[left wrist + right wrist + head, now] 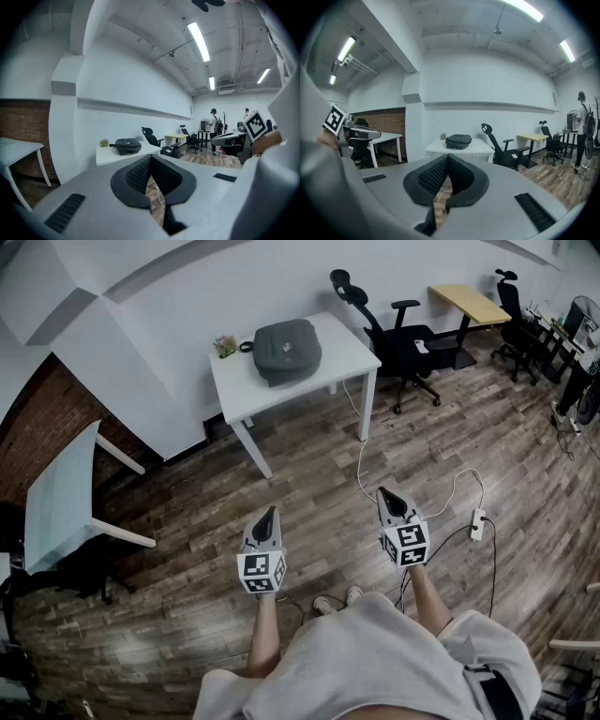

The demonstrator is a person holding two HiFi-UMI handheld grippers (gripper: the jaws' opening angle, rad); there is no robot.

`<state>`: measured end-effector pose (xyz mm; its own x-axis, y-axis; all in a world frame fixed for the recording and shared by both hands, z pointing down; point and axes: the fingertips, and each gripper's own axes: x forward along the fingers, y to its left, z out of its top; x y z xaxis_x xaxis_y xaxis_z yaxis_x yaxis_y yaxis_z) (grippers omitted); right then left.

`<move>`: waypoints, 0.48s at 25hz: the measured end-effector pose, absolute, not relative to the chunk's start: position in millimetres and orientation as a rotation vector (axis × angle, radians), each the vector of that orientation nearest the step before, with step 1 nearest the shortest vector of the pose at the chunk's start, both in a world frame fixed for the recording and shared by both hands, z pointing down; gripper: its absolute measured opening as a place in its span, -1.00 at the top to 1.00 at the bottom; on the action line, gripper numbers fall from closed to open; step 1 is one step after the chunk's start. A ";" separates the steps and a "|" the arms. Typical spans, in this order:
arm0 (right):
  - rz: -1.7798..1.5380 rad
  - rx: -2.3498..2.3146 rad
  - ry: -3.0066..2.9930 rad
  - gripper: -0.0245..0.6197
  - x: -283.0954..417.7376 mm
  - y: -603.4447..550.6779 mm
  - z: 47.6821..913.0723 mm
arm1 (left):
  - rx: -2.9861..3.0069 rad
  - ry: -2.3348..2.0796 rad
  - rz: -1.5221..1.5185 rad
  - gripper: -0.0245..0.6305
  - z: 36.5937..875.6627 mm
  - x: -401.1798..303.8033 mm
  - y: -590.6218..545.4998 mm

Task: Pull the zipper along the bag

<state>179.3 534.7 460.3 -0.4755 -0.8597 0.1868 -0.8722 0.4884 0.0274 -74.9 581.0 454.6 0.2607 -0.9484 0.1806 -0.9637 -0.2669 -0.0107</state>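
Located one bag (287,350) on the white tabletop (349,358), toward its far edge and nearer the far left corner, just beside one small potted plant (225,345) standing at that corner. Found left gripper (269,513) and right gripper (386,493) over the wooden floor (309,456), well apart from the tabletop's near edge, both pointed toward it. Found the jaws of each together, with nothing clamped between them.

Placed the bag ahead of and beyond both sets of jaws: slightly left of the left gripper's line, almost dead ahead on the right gripper's line. Judged neither gripper clearly nearer.

Read the bag's long axis as running roughly along the tabletop's long edges, with a handle loop at the end facing the plant. Treated this as a judgement only, given the near-square outline from above. Could not resolve the zipper or its pull at this range.

Judged the task not yet begun, with the whole gap to the tabletop left to close.

Counted one bag, one plant, two grippers.
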 end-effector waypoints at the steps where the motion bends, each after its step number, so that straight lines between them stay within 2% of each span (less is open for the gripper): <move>1: 0.107 1.499 -2.556 0.88 180.8 533.3 459.4 | 2.410 -1.836 0.231 0.85 453.9 -73.0 579.8; 12: 0.113 1.437 -2.600 0.88 202.8 527.6 458.0 | 2.406 -1.844 0.256 0.85 451.2 -39.9 574.0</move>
